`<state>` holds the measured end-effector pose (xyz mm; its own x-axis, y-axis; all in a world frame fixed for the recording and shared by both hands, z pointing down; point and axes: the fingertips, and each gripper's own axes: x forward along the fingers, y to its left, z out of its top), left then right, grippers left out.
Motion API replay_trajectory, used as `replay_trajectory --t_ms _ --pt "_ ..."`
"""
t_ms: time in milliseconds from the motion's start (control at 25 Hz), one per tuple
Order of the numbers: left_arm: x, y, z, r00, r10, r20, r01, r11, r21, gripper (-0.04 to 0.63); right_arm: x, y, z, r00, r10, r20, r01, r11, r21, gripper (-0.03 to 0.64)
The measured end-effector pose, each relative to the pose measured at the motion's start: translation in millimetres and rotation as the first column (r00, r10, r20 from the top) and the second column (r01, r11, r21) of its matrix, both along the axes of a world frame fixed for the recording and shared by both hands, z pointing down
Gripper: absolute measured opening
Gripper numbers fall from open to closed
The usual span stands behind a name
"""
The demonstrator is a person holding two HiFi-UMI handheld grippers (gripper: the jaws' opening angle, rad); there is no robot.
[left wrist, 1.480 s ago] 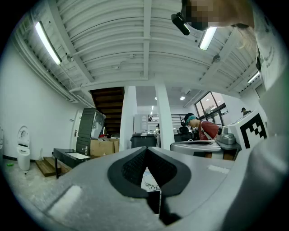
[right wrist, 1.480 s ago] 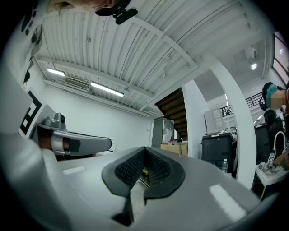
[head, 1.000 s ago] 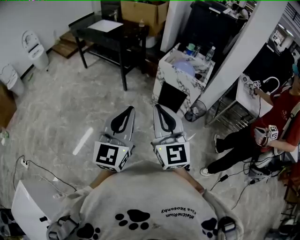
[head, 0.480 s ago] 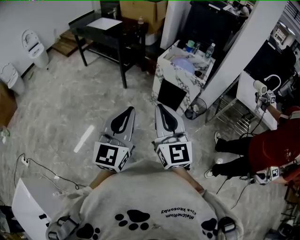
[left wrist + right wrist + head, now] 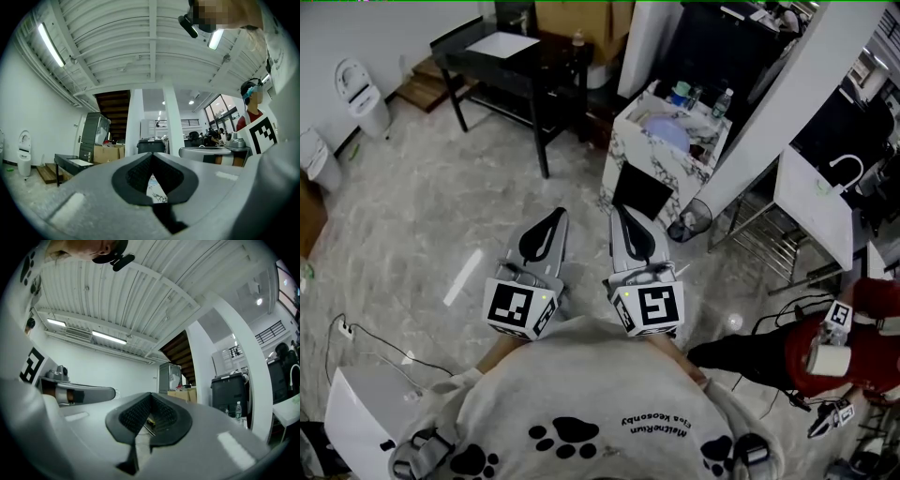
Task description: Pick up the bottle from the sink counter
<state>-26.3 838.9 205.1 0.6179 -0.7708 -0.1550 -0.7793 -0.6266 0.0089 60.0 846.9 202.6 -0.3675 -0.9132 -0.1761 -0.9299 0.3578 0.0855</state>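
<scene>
Left grey two-jaw tool (image 5: 549, 223) and right grey two-jaw tool (image 5: 622, 221), both clenched on nothing, held side by side and pointing toward the white marble-patterned sink bench (image 5: 617, 155), which is well apart from them. The small clear plastic bottle (image 5: 724, 101) stands upright at the far right corner of that bench. It is judged light, thin-walled and smooth, liable to dent or slip; take hold across the mid-body, below the shoulder, with a moderate squeeze.

The head view looks steeply down, close over the left gripper (image 5: 555, 217) and right gripper (image 5: 619, 217). Each gripper view faces slightly upward along its jaws. All three share the cardboard box (image 5: 577, 14) (image 5: 110, 152) (image 5: 180, 394).
</scene>
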Motion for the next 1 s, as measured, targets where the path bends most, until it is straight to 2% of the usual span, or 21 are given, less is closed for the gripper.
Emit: replay_trajectory --t_ms 520,1000 --pt "-25.3 -159.1 -1.7 0.998 0.052 0.041 -0.052 0.999 0.005 -0.002 -29.9 -153.2 11.0 0.997 0.039 0.064 -0.038 0.999 -0.011 0.000" --pt "-47.6 -254.1 4.9 0.990 0.140 0.028 -0.140 0.990 0.002 -0.002 -62.8 -240.7 15.9 0.995 0.089 0.039 -0.089 0.996 -0.018 0.000"
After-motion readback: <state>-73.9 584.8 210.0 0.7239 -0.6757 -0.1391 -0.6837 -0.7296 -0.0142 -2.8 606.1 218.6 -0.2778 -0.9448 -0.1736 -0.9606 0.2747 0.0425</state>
